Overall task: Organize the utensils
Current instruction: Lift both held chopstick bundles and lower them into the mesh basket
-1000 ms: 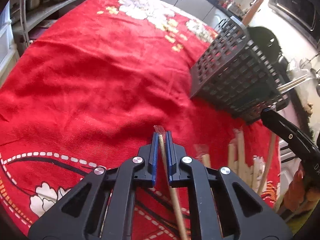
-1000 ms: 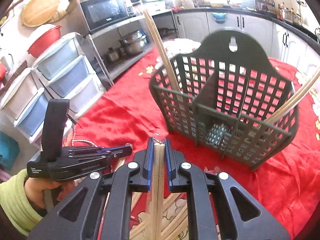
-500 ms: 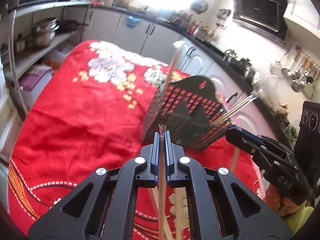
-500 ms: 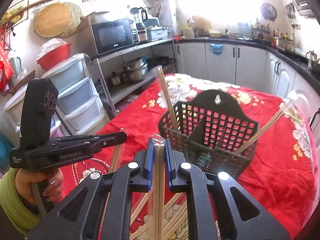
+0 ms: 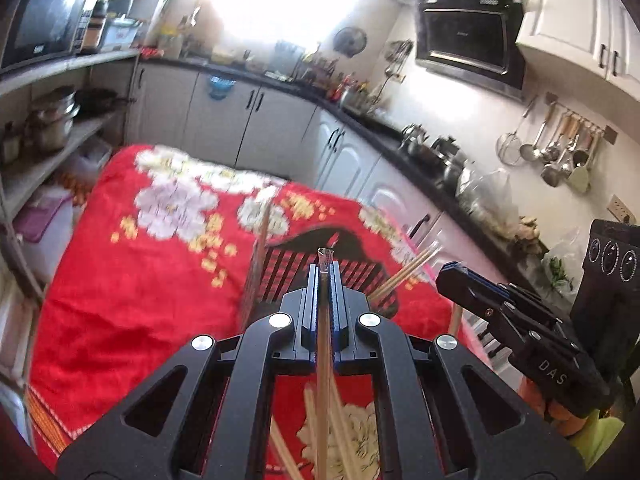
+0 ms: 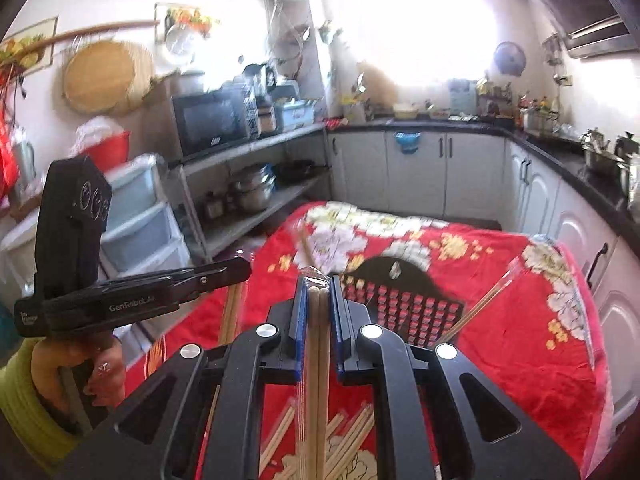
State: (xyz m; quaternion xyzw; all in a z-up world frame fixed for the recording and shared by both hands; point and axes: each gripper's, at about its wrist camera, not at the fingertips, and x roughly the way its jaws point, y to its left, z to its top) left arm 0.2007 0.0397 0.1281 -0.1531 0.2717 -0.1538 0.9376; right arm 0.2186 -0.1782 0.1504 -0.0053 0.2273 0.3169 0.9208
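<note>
My left gripper is shut on a wrapped pair of wooden chopsticks that hangs down between the fingers. My right gripper is shut on another wrapped pair of chopsticks. Both are raised above the red flowered cloth. The dark slotted utensil basket stands ahead of both grippers, with chopsticks leaning in it. More wrapped chopsticks lie on the cloth below. The right gripper shows at the right of the left wrist view; the left gripper shows at the left of the right wrist view.
White cabinets and a dark counter with pots run behind and to the right of the table. An open shelf with pans, a microwave and plastic drawers stands to the left. Ladles hang on the wall.
Both grippers have risen and tilted up with their chopsticks, so the basket now sits lower and farther off and more of the kitchen shows.
</note>
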